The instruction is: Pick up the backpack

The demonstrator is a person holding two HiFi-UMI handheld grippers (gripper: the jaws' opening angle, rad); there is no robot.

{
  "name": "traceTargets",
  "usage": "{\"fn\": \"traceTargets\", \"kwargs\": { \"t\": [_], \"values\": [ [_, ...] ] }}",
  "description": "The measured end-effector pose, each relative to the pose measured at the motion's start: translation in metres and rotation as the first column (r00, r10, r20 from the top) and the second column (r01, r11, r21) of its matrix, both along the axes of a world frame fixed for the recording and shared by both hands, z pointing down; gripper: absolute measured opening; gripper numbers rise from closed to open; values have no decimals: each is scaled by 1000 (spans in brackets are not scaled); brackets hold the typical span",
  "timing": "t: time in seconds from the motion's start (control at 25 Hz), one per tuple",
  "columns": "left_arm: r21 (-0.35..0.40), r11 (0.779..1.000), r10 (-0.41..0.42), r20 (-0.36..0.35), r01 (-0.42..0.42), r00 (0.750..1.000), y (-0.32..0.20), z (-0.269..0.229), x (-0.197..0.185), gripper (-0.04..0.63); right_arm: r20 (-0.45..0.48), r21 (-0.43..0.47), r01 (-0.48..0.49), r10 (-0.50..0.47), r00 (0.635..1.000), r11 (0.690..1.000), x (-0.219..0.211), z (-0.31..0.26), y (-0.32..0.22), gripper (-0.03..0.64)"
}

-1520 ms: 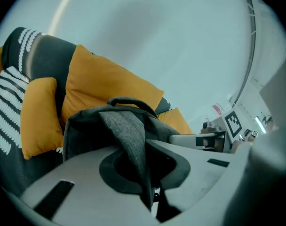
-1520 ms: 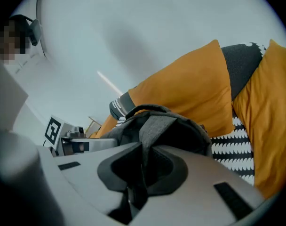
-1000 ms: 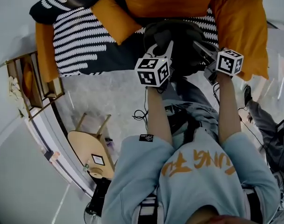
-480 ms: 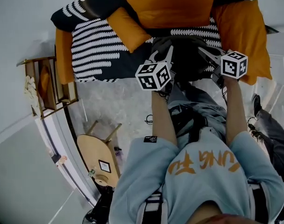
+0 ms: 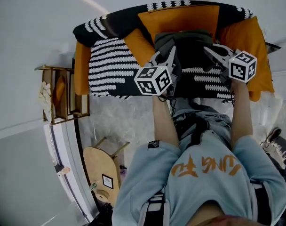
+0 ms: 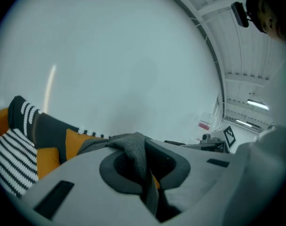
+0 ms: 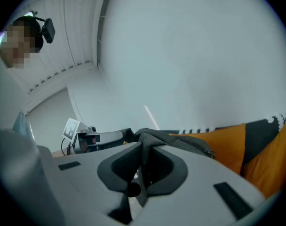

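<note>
A dark grey backpack point(image 5: 190, 51) hangs between my two grippers, in front of the orange cushions of a sofa point(image 5: 110, 65). My left gripper point(image 5: 172, 51) is shut on its left side; grey fabric of the backpack point(image 6: 133, 154) is pinched between the jaws in the left gripper view. My right gripper point(image 5: 210, 52) is shut on the right side, with a fold of the backpack point(image 7: 147, 147) clamped between its jaws in the right gripper view. Both grippers point at the wall, slightly below level.
The sofa has a black-and-white striped cover and orange cushions point(image 5: 183, 20). A wooden shelf point(image 5: 63, 93) stands to its left, a round wooden stool point(image 5: 100, 166) on the floor nearer me. A second person's leg point(image 5: 277, 145) shows at the right edge.
Both grippers have risen with the backpack in them, lifting it off the sofa seat to the height of the back cushions. Both wrists have rolled somewhat.
</note>
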State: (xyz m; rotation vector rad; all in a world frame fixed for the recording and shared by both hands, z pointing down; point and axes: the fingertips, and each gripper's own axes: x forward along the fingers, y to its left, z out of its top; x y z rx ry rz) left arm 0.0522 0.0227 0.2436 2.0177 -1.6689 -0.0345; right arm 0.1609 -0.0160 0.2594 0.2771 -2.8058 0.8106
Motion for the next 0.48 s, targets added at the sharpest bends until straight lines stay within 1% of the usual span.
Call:
{"fn": "traceTargets", "kwargs": {
  "t": [0.08, 0.16, 0.24, 0.32, 0.4, 0.48],
  "values": [
    [56, 998, 19, 58, -22, 998, -6, -24, 10, 43, 57, 56, -40, 36, 998, 998, 10, -22, -7, 48],
    [116, 993, 27, 108, -40, 994, -9, -58, 21, 43, 111, 125, -85, 72, 991, 989, 21, -57, -13, 48],
    [174, 984, 19, 148, -45, 989, -15, -95, 24, 43, 159, 201, -109, 78, 984, 973, 24, -96, -20, 48],
    [219, 974, 12, 184, -53, 983, -22, -119, 21, 43, 193, 270, -121, 69, 979, 955, 21, -124, -27, 48],
    [249, 966, 16, 205, -68, 979, -25, -136, 16, 43, 213, 311, -137, 72, 974, 941, 15, -145, -32, 48],
    [271, 959, 28, 205, -84, 978, -28, -154, 11, 43, 222, 340, -150, 76, 972, 929, 10, -167, -36, 48]
  ]
}}
